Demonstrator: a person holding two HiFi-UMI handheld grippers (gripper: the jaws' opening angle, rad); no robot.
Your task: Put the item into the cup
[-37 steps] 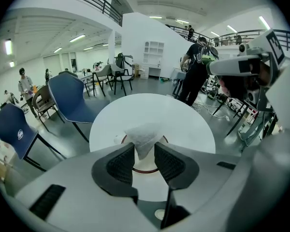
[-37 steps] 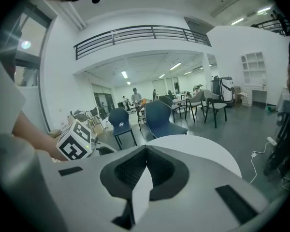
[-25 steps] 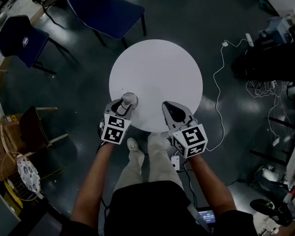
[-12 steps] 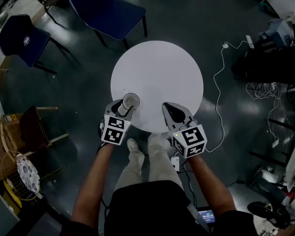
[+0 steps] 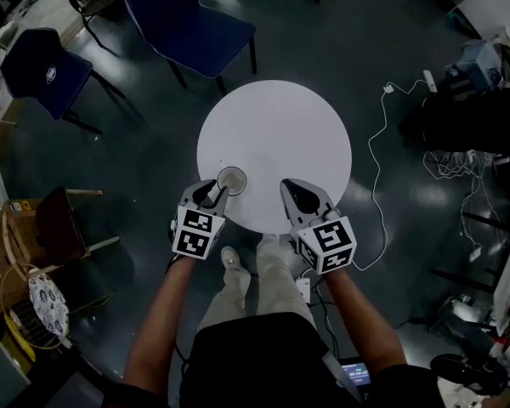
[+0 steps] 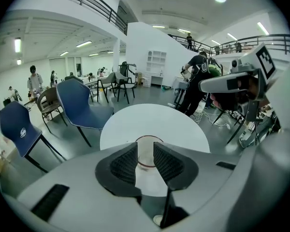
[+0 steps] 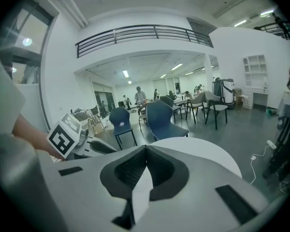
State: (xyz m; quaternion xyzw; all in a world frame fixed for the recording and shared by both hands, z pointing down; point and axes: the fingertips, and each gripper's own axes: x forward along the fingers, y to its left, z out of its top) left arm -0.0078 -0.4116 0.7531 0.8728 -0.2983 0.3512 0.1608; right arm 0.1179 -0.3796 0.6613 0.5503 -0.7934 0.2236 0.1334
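Round white table (image 5: 280, 134), blue chair (image 5: 191, 19)

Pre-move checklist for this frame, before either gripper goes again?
1. Clear round cup upright on round white table: ok.
2. Left gripper off the cup: ok. Jaws apart, just been closing; cup shows beyond the tips, not pressed.
3. Right gripper empty: ok. Jaws shut, nothing between them.
4. Item inside the cup: cannot tell.
5. Cup clear of the table edge: ok, though it stands near the person's side.
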